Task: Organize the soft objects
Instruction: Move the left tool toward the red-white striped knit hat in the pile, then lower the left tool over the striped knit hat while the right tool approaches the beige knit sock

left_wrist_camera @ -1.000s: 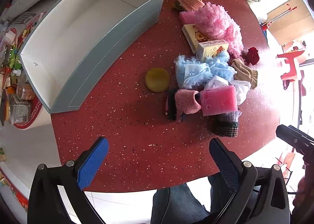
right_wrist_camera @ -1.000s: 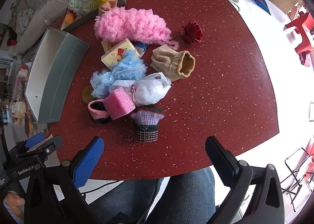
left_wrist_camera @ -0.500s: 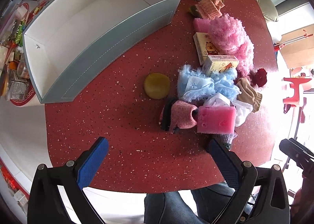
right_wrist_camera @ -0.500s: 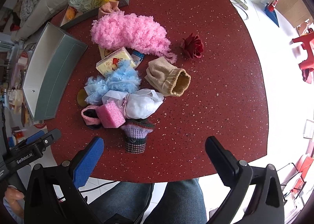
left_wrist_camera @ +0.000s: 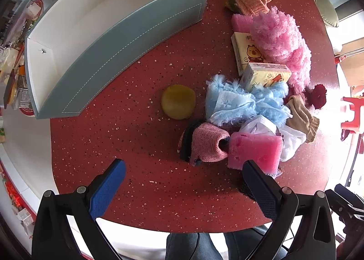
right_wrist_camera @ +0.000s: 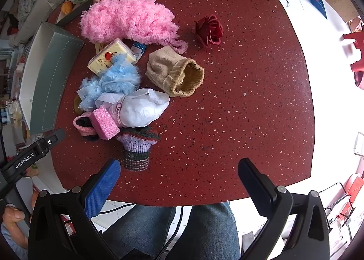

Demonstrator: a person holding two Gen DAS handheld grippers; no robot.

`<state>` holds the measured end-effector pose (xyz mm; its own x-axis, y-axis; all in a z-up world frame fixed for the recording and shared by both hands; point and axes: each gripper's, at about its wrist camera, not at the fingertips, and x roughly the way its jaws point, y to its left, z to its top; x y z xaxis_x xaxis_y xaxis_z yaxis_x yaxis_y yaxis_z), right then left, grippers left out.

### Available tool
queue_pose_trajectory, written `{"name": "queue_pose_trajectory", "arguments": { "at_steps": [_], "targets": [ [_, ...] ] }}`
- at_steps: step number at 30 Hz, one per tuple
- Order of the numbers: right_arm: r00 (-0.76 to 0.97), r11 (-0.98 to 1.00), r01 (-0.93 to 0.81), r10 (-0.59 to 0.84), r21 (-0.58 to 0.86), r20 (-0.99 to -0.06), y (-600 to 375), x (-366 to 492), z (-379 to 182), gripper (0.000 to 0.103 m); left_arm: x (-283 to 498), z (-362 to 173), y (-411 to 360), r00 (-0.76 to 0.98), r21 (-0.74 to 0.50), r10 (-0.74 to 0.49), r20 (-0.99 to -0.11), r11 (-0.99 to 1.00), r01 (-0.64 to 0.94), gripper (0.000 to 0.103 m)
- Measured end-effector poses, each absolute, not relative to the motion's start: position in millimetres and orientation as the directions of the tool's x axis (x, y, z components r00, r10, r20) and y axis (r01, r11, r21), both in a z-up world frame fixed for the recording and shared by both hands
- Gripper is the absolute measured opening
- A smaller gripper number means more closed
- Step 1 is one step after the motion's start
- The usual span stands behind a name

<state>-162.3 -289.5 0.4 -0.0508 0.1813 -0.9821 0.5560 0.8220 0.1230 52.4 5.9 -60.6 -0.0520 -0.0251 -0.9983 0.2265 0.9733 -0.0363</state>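
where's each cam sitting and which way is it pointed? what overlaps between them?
Left wrist: on the left claw, above the near table edge, looking down and forward at the grey box and the pile; own open fingers, jeans, right claw's tip at the right edge.
Right wrist: on the right claw, above the near edge further right, looking down at the pile and the red rose; own open fingers, jeans, hand holding the left claw.
Shared: red table, grey box, pink sponge, beige sock, fluffy pink yarn.

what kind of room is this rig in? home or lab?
Most likely a home living or dining area: a red speckled table heaped with socks and sponges, a pale sofa cushion behind it, red plastic chairs on a white tiled floor.
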Motion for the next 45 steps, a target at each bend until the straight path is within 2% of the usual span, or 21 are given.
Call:
{"name": "queue_pose_trajectory", "arguments": {
  "at_steps": [11, 17, 24, 29, 33, 45],
  "targets": [
    [-0.081, 0.838, 0.532, 0.189, 0.118, -0.979, -284.6, -160.1, -10.8, 0.103, 68.6, -87.2, 0.1, -0.053, -0.025, -0.016, -0.998, 0.984, 0.178, 0.103],
    [-0.092, 0.848, 0.520, 0.177, 0.104, -0.980, -282.7, -161.3, -12.6, 0.103, 61.2, -115.7, -4.7, -0.026, 0.122, 0.135, -0.991, 0.954, 0.274, 0.103],
    [-0.089, 0.845, 0.525, 0.176, 0.104, -0.980, -285.1, -158.2, -15.1, 0.103, 30.6, -136.0, 55.9, -0.068, 0.215, 0.243, -0.968, 0.936, 0.277, 0.103],
    [-0.085, 0.843, 0.528, 0.177, 0.107, -0.980, -285.2, -155.0, -19.0, 0.103, 24.6, -127.8, 99.6, -0.074, 0.153, 0.171, -0.983, 0.968, 0.198, 0.103],
    [-0.091, 0.844, 0.527, 0.170, 0.097, -0.981, -286.0, -151.8, -23.1, 0.103, 29.6, -110.1, 102.0, -0.031, 0.112, 0.119, -0.992, 0.977, 0.180, 0.103],
    [-0.102, 0.841, 0.536, 0.154, 0.076, -0.983, -294.1, -149.1, -26.4, 0.103, 21.3, -106.5, 31.3, -0.053, 0.074, 0.094, -0.994, 0.953, 0.294, 0.103]
  ]
}}
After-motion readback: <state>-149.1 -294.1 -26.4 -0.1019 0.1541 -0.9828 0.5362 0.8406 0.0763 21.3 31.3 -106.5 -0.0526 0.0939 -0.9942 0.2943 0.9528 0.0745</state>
